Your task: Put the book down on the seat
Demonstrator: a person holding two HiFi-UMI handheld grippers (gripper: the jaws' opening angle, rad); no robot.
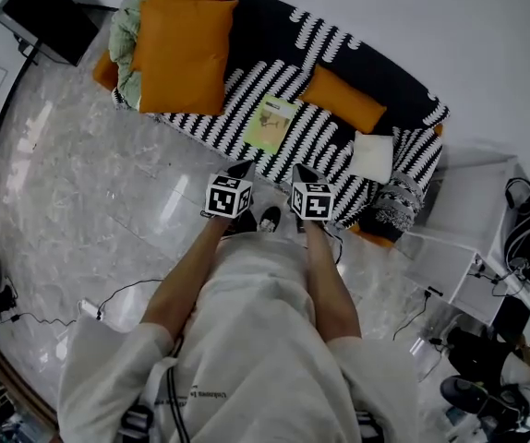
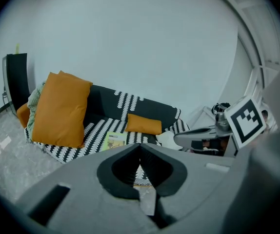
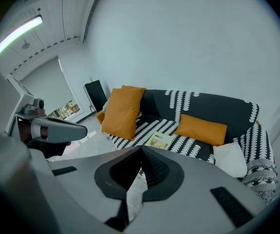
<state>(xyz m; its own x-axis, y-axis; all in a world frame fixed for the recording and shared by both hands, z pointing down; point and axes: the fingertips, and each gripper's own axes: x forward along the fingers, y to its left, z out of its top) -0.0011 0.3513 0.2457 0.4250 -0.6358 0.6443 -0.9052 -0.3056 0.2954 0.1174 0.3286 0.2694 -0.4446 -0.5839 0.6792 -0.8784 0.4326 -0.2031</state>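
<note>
A yellow-green book (image 1: 271, 122) lies flat on the seat of the black-and-white patterned sofa (image 1: 246, 109); it also shows as the book (image 2: 113, 141) in the left gripper view and the book (image 3: 160, 140) in the right gripper view. My left gripper (image 1: 243, 168) and right gripper (image 1: 303, 173) hang side by side in front of the sofa's near edge, short of the book. Both have their jaws closed together with nothing between them, as seen at the left gripper (image 2: 140, 146) and the right gripper (image 3: 141, 151).
Two large orange cushions (image 1: 184, 44) lean at the sofa's left end, a small orange cushion (image 1: 343, 99) and a white pillow (image 1: 372, 156) lie to the right of the book. A white shelf unit (image 1: 450, 238) stands right of the sofa. Cables (image 1: 117, 293) trail on the marble floor.
</note>
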